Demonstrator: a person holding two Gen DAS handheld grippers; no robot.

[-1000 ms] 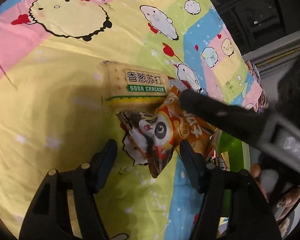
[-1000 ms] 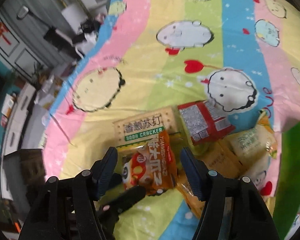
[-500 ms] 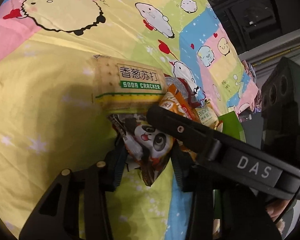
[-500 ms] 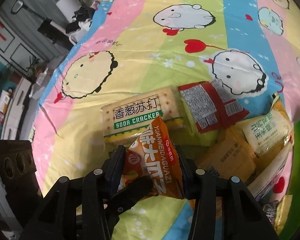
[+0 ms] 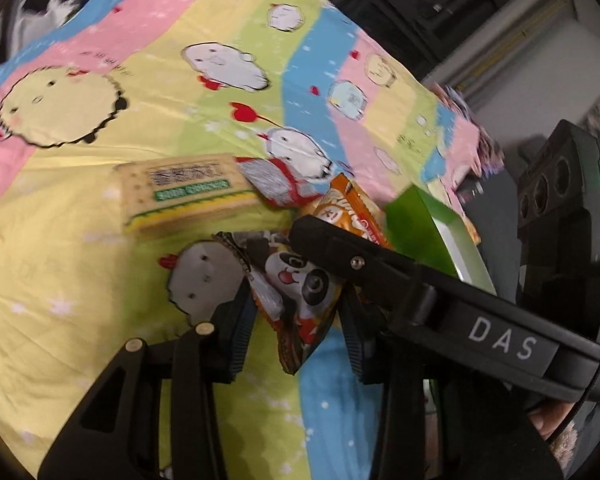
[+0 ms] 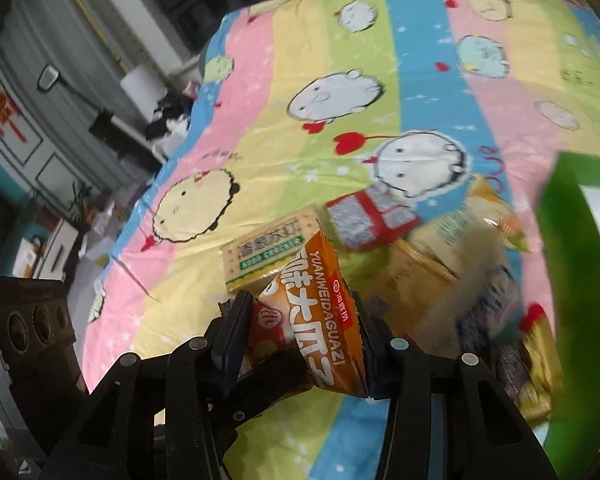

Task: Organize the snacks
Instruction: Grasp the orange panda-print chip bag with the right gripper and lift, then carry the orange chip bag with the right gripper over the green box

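Across a bed lies a cartoon sheet (image 6: 380,60) striped pink, yellow, green and blue, printed with round white and yellow creatures and red hearts. Beyond it the right wrist view shows a grey panelled wall (image 6: 32,92) with a red ornament hung on it.

On the sheet a pale cracker pack (image 5: 184,196) reads "SODA CRACKER" on a green band under Chinese characters. Just beside it lie a red-and-silver packet (image 6: 370,214) and a blurred heap of yellowish packets (image 6: 452,264), with a green box (image 6: 568,264) at the right.

Both tongs have just been closing. The left tongs (image 5: 296,326) are clenched on a panda packet (image 5: 296,292), held above the sheet. The right tongs (image 6: 300,340) grasp an orange packet (image 6: 320,320) lettered "YUANWEIDAGUAZI". "DAS" is printed on the right tongs' arm in the left wrist view.
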